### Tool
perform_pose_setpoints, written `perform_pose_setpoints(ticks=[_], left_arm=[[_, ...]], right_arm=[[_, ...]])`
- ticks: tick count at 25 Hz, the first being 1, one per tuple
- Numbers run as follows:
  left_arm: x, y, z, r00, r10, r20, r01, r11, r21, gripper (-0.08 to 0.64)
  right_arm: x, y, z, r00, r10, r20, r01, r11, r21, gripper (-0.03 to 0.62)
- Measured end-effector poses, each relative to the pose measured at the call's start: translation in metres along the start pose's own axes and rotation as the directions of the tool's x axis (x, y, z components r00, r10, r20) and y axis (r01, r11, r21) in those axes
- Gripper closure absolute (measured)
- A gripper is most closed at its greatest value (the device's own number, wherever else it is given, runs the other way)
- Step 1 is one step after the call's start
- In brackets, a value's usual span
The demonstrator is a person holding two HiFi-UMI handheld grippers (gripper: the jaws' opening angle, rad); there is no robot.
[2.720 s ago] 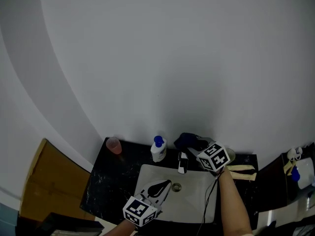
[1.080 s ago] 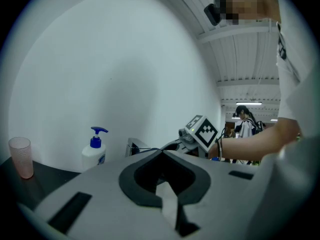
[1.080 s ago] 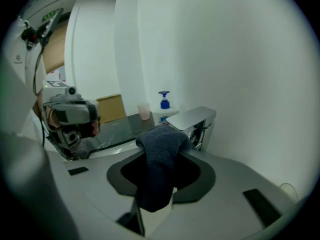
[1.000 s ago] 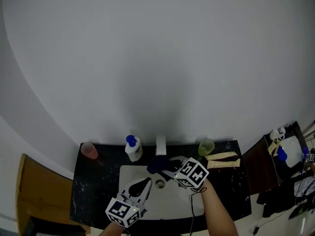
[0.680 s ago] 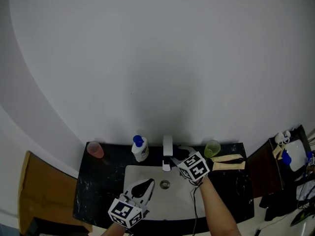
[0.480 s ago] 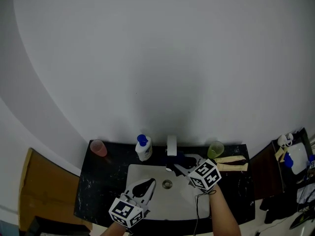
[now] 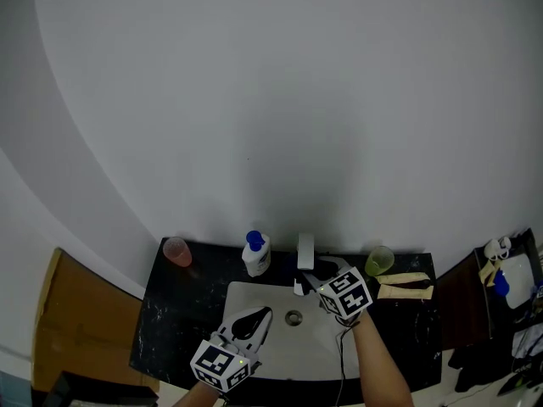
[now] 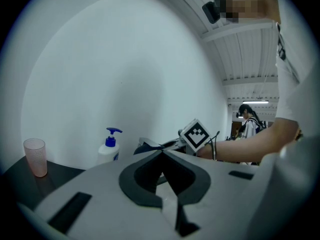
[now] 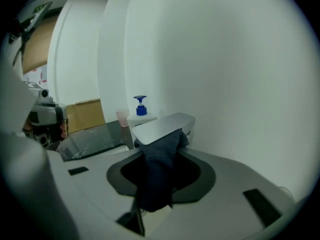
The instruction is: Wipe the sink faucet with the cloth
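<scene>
Black marble table (image 7: 180,316) under a bare white wall carries the sink (image 7: 244,295), with the faucet (image 7: 305,249) at its back edge. Wiping looks under way: the right tool (image 7: 310,278) is clamped on the dark cloth (image 9: 158,170), whose bunched end presses up under the faucet's flat spout. Next, I judge, the cloth should be drawn along the spout and down its body. The left tool (image 7: 260,315) hovers over the sink's front, jaws together, empty
</scene>
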State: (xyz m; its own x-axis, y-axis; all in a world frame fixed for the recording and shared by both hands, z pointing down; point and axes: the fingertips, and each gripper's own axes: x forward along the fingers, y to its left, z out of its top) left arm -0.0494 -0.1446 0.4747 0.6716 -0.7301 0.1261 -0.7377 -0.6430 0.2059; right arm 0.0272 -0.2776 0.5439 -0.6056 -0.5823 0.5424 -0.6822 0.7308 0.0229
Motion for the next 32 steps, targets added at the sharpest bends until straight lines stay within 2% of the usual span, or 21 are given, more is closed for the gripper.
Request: perform_pose_setpoints(ticks=[2,4,5,7,12,14,16,19,21,23,26,32], left_arm=[[-0.002,0.003,0.001,1.0,0.006,0.002,-0.006,1.0,0.0,0.56],[-0.004,0.007,0.001,1.0,0.014,0.002,-0.014,1.0,-0.002,0.56],[-0.005,0.008,0.001,1.0,0.018,0.002,-0.018,1.0,-0.003,0.56],[-0.005,0.01,0.001,1.0,0.021,0.002,-0.021,1.0,-0.003,0.56],[-0.003,0.005,0.001,1.0,0.011,0.006,-0.011,1.0,0.0,0.56],[-0.003,0.004,0.002,1.0,0.008,0.009,-0.008,1.0,-0.002,0.56],[-0.006,0.005,0.001,1.0,0.009,0.01,-0.009,1.0,-0.003,0.56],[-0.008,0.01,-0.001,1.0,0.019,0.006,-0.019,1.0,-0.007,0.56],[-0.008,0.01,-0.001,1.0,0.02,0.006,-0.02,1.0,-0.008,0.56],[-0.006,0.008,0.001,1.0,0.015,0.008,-0.015,1.0,-0.004,0.56],[-0.003,0.005,0.003,1.0,0.007,0.011,-0.007,1.0,0.0,0.559],[-0.003,0.003,0.002,1.0,-0.003,0.012,0.003,1.0,0.001,0.56]], right_arm=[[-0.009,0.02,-0.003,0.996,0.086,-0.001,-0.086,0.996,-0.023,0.471],[-0.015,0.046,-0.007,0.975,0.22,-0.012,-0.22,0.975,-0.036,0.471],[-0.015,0.054,-0.009,0.966,0.256,-0.02,-0.257,0.966,-0.04,0.471],[-0.009,0.053,-0.008,0.968,0.25,-0.023,-0.251,0.967,-0.042,0.471],[0.002,0.005,-0.003,0.999,0.044,0.021,-0.044,0.999,0.019,0.471],[-0.009,-0.004,-0.008,1.0,0.006,0.028,-0.007,0.999,0.046,0.471],[-0.022,0.008,-0.01,0.997,0.065,0.042,-0.067,0.997,0.036,0.471],[-0.025,0.044,-0.01,0.973,0.229,0.025,-0.228,0.973,-0.038,0.471],[-0.017,0.056,-0.009,0.966,0.26,-0.001,-0.259,0.962,-0.086,0.471],[-0.005,0.052,-0.004,0.975,0.222,-0.004,-0.221,0.97,-0.101,0.471],[0.007,0.022,0.004,0.996,0.089,0.027,-0.087,0.994,-0.071,0.471],[-0.015,-0.017,-0.013,0.997,-0.065,0.041,0.062,0.995,0.083,0.471]])
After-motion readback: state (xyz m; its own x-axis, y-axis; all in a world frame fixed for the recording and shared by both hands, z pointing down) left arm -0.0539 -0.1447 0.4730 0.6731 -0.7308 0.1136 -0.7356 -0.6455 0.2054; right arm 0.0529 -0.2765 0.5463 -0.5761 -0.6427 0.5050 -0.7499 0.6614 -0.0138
